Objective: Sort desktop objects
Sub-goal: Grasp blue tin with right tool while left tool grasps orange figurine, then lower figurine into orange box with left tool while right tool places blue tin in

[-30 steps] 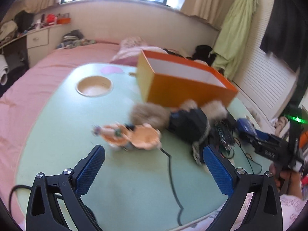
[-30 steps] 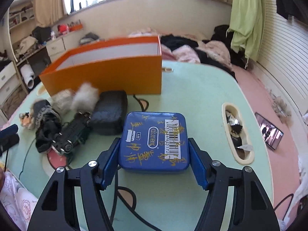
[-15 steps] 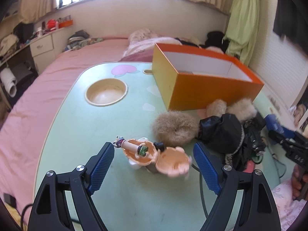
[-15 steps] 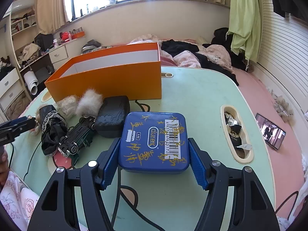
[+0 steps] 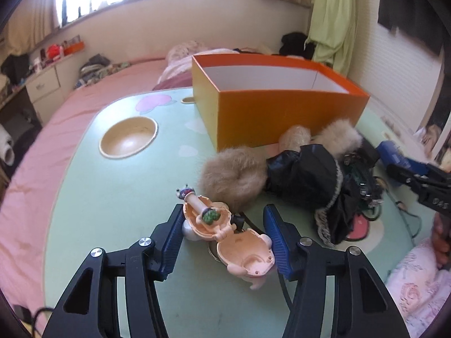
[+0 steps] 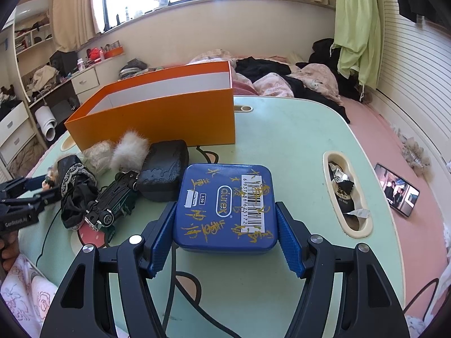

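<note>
A: On the green counter (image 5: 118, 202), left wrist view: the left tongs (image 5: 224, 229) are set around a peach clamshell toy (image 5: 225, 235), hinged open, lying flat. The jaws are closing; the toy is between them. The left pad looks to be touching the shell, while the right pad is just at the lower half's edge, so a firm grip is not confirmed.

B: Other things there?

A: A fur pompom (image 5: 232, 176) is seen just behind the toy, then a black lace-trimmed cloth (image 5: 307, 177), with the orange box (image 5: 279, 112) beyond, open-topped and apparently empty. A black cable (image 5: 283, 290) is seen running under the toy.

B: Right wrist view?

A: The right tongs (image 6: 225, 239) are clenched on a blue tin (image 6: 225, 207), barcode sticker up, both pads pressed on its sides. It cannot be told whether the tin is lifted or resting on the counter. A toy car (image 6: 111, 201) and a black case (image 6: 165, 176) are noted to its left, the orange box (image 6: 157, 121) behind them.

B: Step?

A: Pick-up is judged to be in hand: tin secured, toy being grasped. Nothing is sorted into the box yet.

B: Next?

A: The squeeze on the toy would need finishing without the hinge folding; the cable should be cleared on the lift. Both items would then be carried over the box rim and released inside.
</note>
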The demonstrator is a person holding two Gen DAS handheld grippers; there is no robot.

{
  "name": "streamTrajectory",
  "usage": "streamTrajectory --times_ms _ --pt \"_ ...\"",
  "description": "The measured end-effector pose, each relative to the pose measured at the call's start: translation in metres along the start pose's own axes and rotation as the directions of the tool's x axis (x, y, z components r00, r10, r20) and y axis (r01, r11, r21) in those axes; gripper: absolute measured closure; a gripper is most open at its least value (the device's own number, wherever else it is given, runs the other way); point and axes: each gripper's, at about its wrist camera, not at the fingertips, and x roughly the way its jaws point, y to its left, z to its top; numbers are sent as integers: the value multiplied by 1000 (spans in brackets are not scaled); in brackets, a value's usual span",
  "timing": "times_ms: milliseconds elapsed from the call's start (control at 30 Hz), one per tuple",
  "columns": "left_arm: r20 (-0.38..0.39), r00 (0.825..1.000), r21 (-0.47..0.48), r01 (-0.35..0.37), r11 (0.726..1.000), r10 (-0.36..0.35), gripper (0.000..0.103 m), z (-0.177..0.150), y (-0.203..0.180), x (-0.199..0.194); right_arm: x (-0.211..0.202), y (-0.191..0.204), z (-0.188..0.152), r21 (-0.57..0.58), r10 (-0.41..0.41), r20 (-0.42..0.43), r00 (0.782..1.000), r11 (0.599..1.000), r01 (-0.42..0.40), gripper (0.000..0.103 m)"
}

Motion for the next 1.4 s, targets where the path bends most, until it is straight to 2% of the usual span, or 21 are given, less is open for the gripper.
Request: streamTrajectory --times_ms 167,333,467,600,733,867,1033,1100,1133,1200,1267,1333,1400 --pt "28 1000 9 -2 1000 1 50 -14 -2 -15 -1 -1 -1 4 1 4 1000 1000 -1 36" --pt "135 991 34 11 999 -16 50 -14 -11 -48 -6 -2 -1 5 2 26 1000 1000 -2 36" --pt "189 981 34 42 999 -47 50 6 -17 -66 -17 -1 3 -1 21 70 997 1000 -21 36" --pt "228 971 71 58 996 -73 50 44 -30 -71 -27 3 20 -4 70 104 992 998 -70 36" --pt "225 971 127 54 990 -82 50 88 -49 -53 -27 10 58 -20 84 129 988 996 -82 36" --pt "164 984 90 61 994 -75 50 130 -52 -11 -4 14 98 -1 82 103 991 997 -82 36" --pt "101 995 68 -12 998 6 49 152 -59 42 42 22 130 10 45 41 998 999 -45 36" --pt "84 996 78 -36 996 29 42 152 -64 52 62 24 135 12 -6 1 1000 1000 6 34" --pt "89 995 84 -55 995 47 36 151 -66 53 65 24 136 15 -22 9 1000 1000 22 32" --pt "134 988 82 -87 993 76 32 144 -68 42 64 25 136 20 -32 27 999 999 32 32" --pt "173 983 77 -70 995 56 16 137 -67 26 57 25 134 33 -26 33 999 999 25 31" --pt "196 980 72 -43 996 29 11 129 -64 8 42 22 128 42 -1 68 998 999 -2 26" --pt "208 978 75 -22 997 6 10 121 -61 -6 27 22 123 38 8 101 995 999 -12 23"
